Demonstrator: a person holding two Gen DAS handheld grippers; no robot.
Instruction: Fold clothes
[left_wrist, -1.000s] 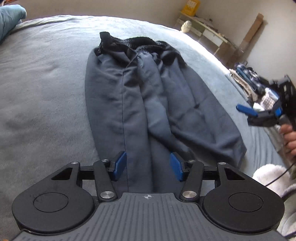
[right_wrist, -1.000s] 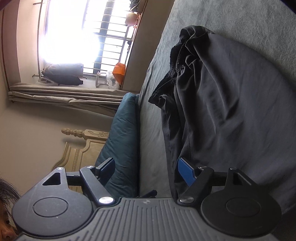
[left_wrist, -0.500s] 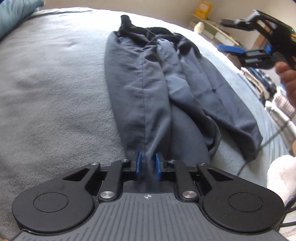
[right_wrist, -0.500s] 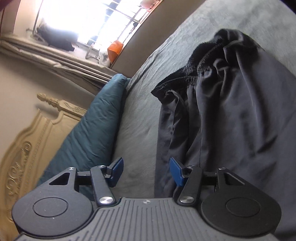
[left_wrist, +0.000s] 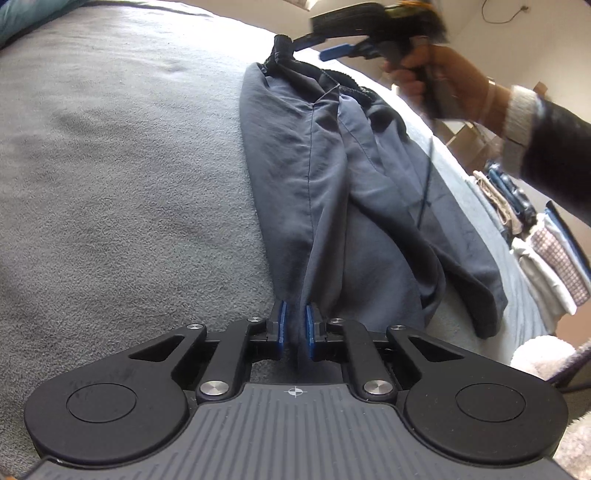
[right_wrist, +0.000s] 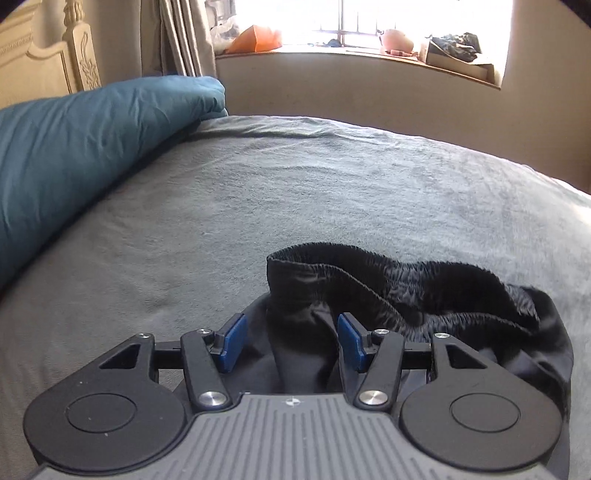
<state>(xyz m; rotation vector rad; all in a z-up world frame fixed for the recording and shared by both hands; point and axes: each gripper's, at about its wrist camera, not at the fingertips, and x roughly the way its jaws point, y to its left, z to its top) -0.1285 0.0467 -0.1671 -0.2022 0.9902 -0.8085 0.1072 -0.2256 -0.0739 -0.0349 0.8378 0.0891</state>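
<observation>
At the near edge of the grey bed (left_wrist: 122, 177), the left gripper (left_wrist: 294, 330) now stands with jaws pinched narrow on the leg hem of the dark trousers (left_wrist: 332, 177); a second ago those jaws were wide apart, straddling loose cloth. The trousers lie lengthwise down the bed's middle, legs side by side and rumpled, waistband (right_wrist: 402, 280) at the far end. The right gripper (right_wrist: 290, 341), which a second ago hung off the bed's right side, has swung over to the waistband corner; its jaws are wide, with a ridge of fabric between the pads (right_wrist: 232, 341) but not clamped. One end is secured, the other is about to be. Likely next: close on the waistband, then lift both ends to smooth or fold. A teal pillow (right_wrist: 81, 147) lies at the bed's head, well clear.
</observation>
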